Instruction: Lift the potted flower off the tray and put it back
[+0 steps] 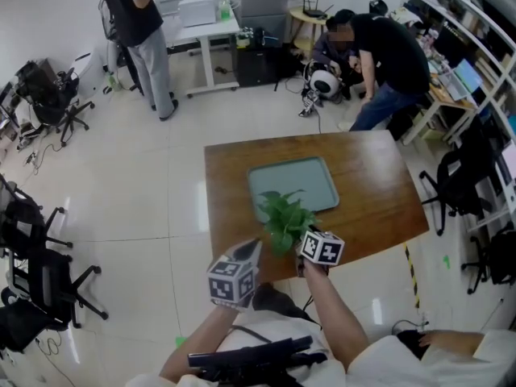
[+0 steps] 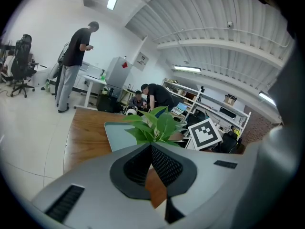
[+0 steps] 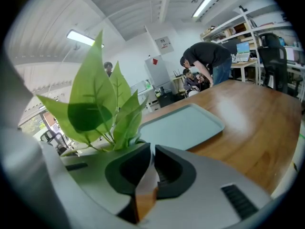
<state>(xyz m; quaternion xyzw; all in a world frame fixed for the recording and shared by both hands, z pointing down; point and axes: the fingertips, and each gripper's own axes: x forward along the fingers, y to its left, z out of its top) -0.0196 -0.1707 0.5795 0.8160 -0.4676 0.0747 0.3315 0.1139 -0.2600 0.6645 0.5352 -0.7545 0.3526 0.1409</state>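
Observation:
The potted flower hangs over the near edge of the wooden table, off the pale green tray. Only its green leaves show; the pot is hidden beneath them and the jaws. My right gripper reaches in under the leaves. In the right gripper view the leaves rise just left of that gripper, whose jaws are closed on a thin pale strip, apparently the pot's rim. My left gripper sits just left of the plant with nothing in it. Its jaws meet at the tips, the flower beyond them.
The tray lies bare in the table's middle. One person stands at the far left, and another bends over by a desk at the far right. Office chairs line the left side. Shelves and a chair crowd the right.

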